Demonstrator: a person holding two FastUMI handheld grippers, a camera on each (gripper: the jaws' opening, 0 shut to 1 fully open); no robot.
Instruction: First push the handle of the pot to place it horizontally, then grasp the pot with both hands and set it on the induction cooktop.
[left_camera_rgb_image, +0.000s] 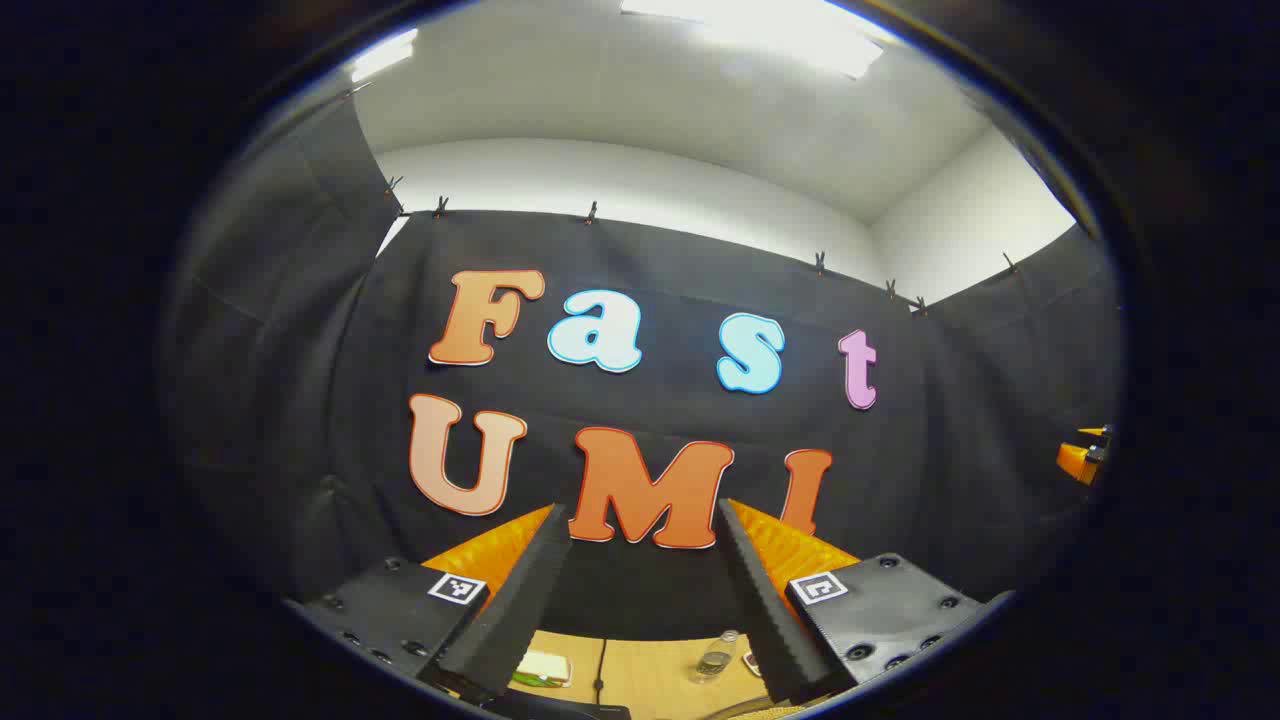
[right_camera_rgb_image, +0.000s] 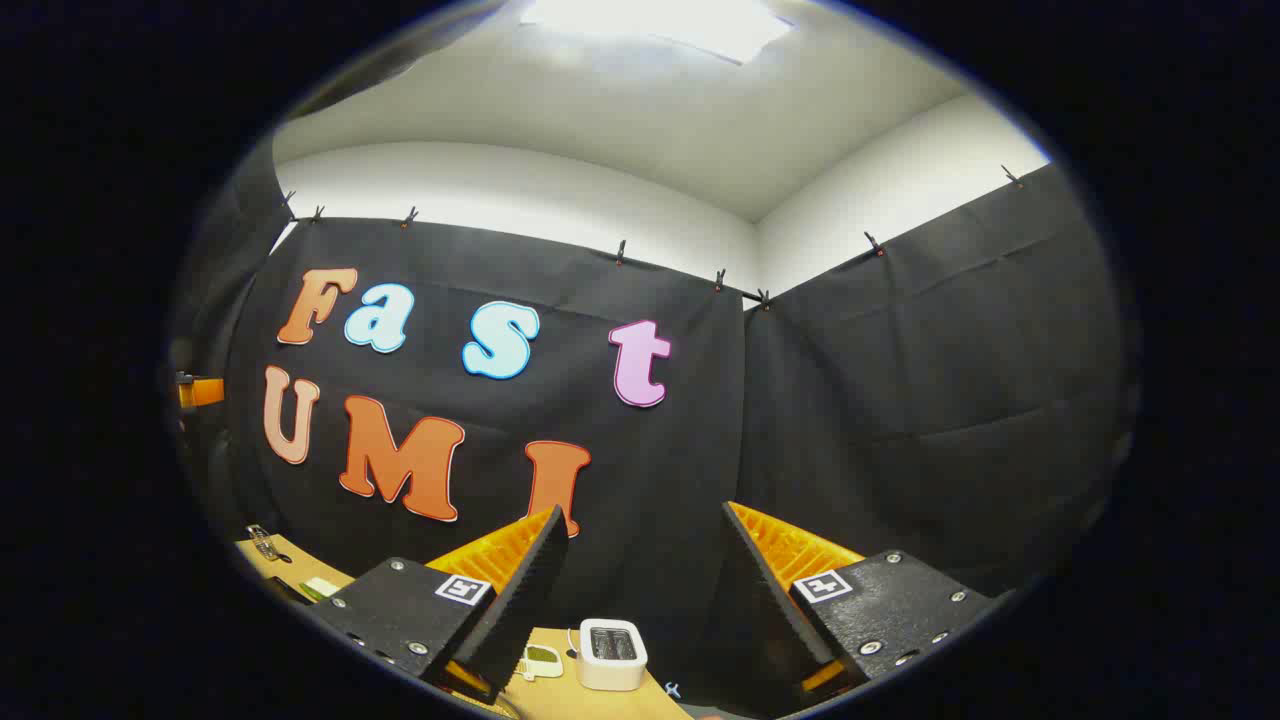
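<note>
My left gripper (left_camera_rgb_image: 640, 515) is held high and points at the black cloth back wall. It is open, with a wide gap and nothing between its black ribbed fingers (left_camera_rgb_image: 520, 590). My right gripper (right_camera_rgb_image: 645, 520) is also raised toward the wall and open, its fingers (right_camera_rgb_image: 515, 600) holding nothing. An orange part of the right gripper (left_camera_rgb_image: 1085, 455) shows at the far right edge of the left gripper view. An orange part of the left gripper (right_camera_rgb_image: 200, 390) shows at the far left edge of the right gripper view.
A strip of wooden table (left_camera_rgb_image: 640, 680) lies below the fingers. A small clear bottle (left_camera_rgb_image: 716, 657) and a flat green-and-white item (left_camera_rgb_image: 543, 668) sit on it. In the right gripper view a white toaster (right_camera_rgb_image: 611, 652) stands near the wall, beside a small white-and-green object (right_camera_rgb_image: 540, 658).
</note>
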